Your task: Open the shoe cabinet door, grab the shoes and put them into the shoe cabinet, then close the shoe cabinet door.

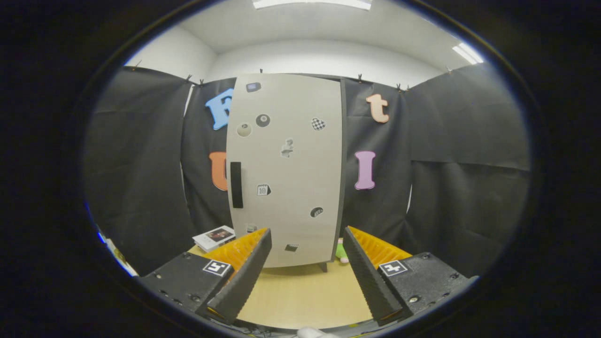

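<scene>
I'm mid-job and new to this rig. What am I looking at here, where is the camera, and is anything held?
The camera rides on a handheld gripper and looks forward along its two jaws, the wedge shapes at the bottom. The jaws stand open with nothing between them. Beyond them, on a wooden table, stands the pale shoe cabinet, its door shut and dotted with stickers. The dark vertical bar by its left edge is the handle. A small box lies left of the cabinet. Something green and pink peeks from behind its right side; possibly a shoe, but I cannot tell.

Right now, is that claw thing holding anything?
Nothing. The gripper is open, its jaws apart over bare table, short of the closed cabinet door.
</scene>
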